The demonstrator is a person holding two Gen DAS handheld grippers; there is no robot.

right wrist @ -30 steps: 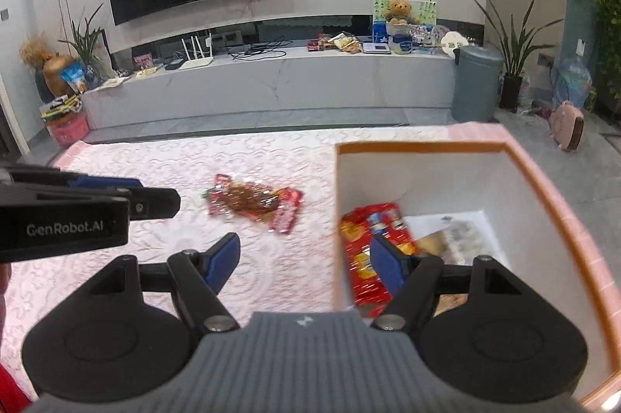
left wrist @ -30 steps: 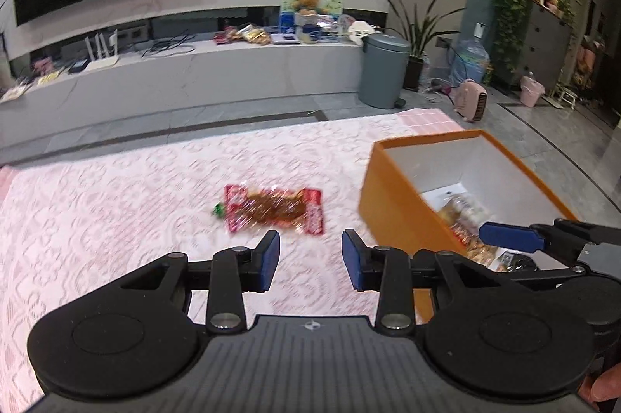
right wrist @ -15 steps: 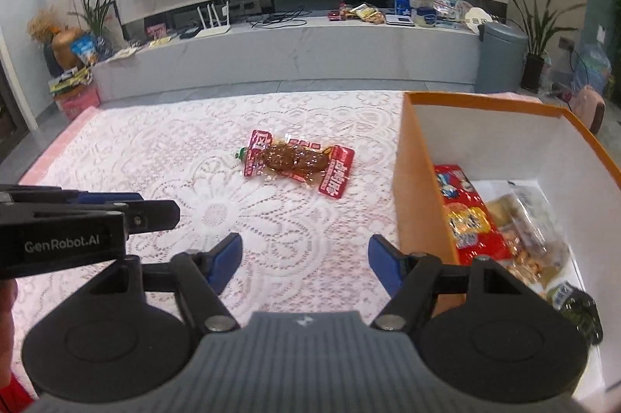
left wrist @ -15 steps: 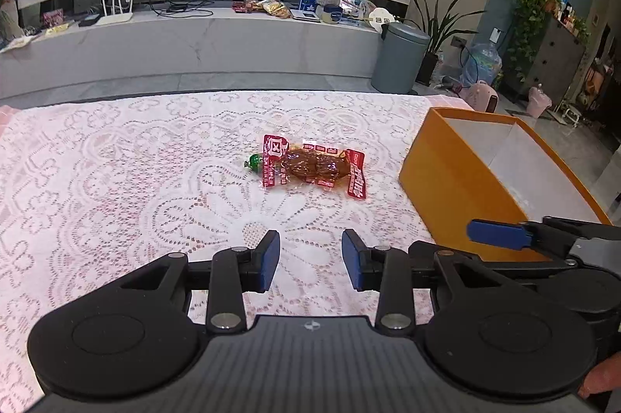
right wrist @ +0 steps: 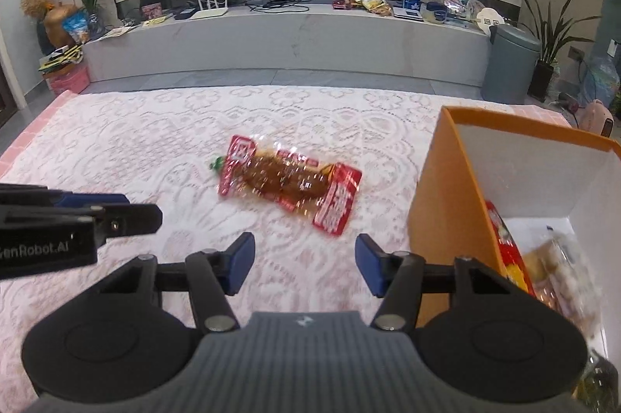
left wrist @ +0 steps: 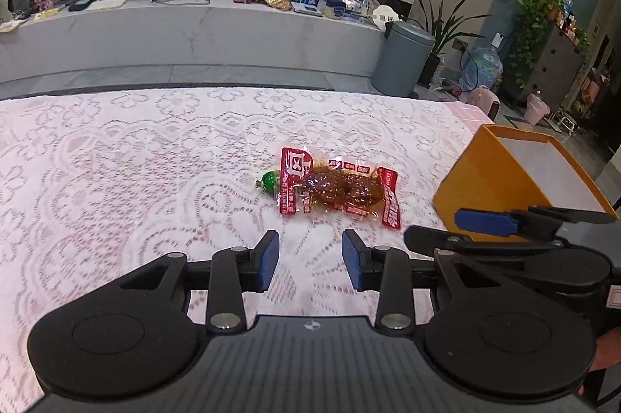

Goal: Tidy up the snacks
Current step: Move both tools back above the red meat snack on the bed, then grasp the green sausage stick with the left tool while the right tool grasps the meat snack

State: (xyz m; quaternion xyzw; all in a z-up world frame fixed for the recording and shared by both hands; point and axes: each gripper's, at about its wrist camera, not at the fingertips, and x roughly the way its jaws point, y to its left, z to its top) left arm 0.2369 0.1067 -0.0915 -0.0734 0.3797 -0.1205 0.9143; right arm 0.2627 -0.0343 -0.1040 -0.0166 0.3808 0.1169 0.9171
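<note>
Right wrist view showed you one snack packet (right wrist: 289, 186) left out on the desk (right wrist: 128, 137), lying flat on the lace cloth just ahead of your right hand-held gripper (right wrist: 305, 263), whose blue-padded jaws stood wide apart with nothing between them. Your left hand-held gripper (left wrist: 309, 259) was parted more narrowly, also empty, and it pointed at the same packet (left wrist: 337, 190) from the near side. To the right stood the orange box (right wrist: 438, 203), its near left corner beside the packet but not touching it, with several wrapped snacks (right wrist: 508, 250) already lying inside against its white lining. The step in hand looked like picking up that last packet: you would do well to come down over its thicker brown middle, not the thin red end seals, and close gently, since the clear film looked glossy and slippery and would crumple or slide. A small green thing (left wrist: 268, 180) peeked from under the packet's left end; I could not tell what it was. The cloth was soft, open-patterned lace, so keeping the fingertips from digging into it would avoid snagging.
</note>
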